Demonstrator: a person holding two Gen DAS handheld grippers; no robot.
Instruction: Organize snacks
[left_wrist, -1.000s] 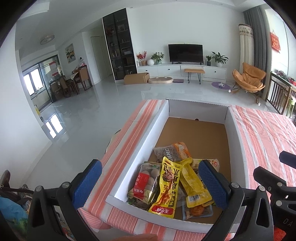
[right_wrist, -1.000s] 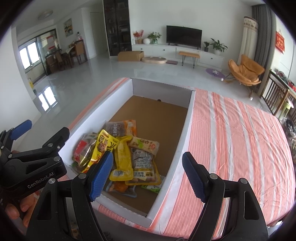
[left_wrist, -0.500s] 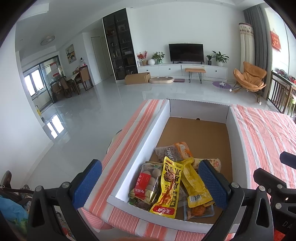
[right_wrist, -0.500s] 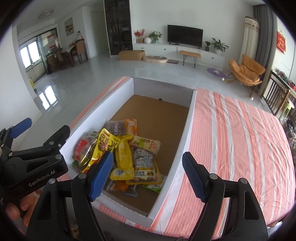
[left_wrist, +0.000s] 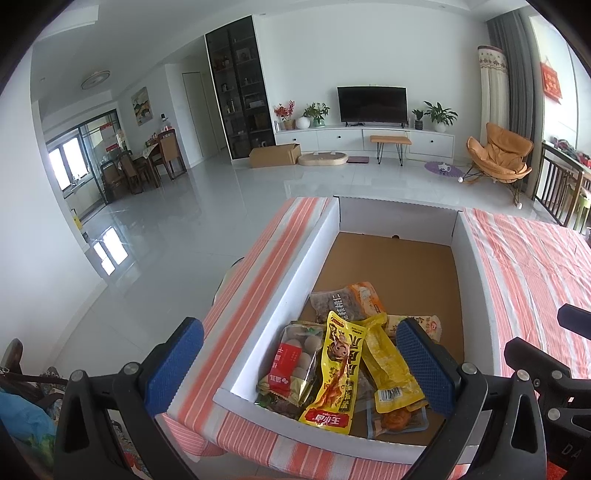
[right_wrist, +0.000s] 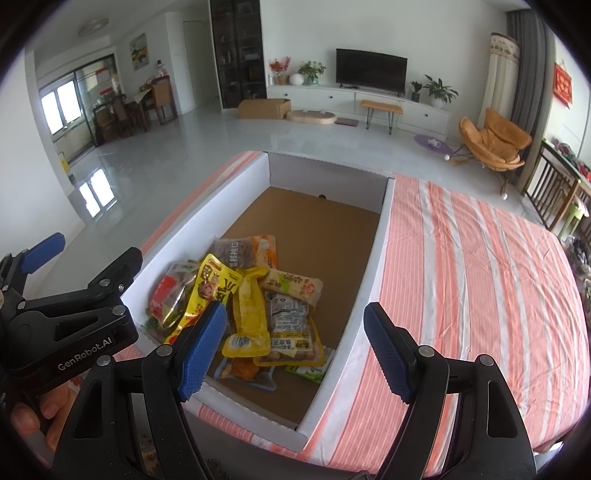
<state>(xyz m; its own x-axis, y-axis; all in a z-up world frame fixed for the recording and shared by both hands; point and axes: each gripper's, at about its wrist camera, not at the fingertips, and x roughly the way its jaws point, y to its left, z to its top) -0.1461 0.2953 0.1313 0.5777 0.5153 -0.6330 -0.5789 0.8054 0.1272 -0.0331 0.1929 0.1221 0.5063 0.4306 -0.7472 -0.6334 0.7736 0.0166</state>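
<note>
Right gripper (right_wrist: 295, 347) and left gripper (left_wrist: 301, 362) agape, empty, "GenRobot.AI" lettering, snack packets (right_wrist: 255, 310) boxed.

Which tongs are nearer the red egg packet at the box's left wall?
Left, probably. The left tongs hang open directly over the red egg packet; the right tongs hover open further right, above the box's right wall.

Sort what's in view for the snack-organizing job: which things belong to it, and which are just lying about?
Belongs to the job:
- snack packets, piled at the near end of the box
- white cardboard box holding them
- left hand-held gripper and right hand-held gripper, both open and empty

Just lying about:
- striped tablecloth
- television
- orange lounge chair
- brown carton on the floor
</note>
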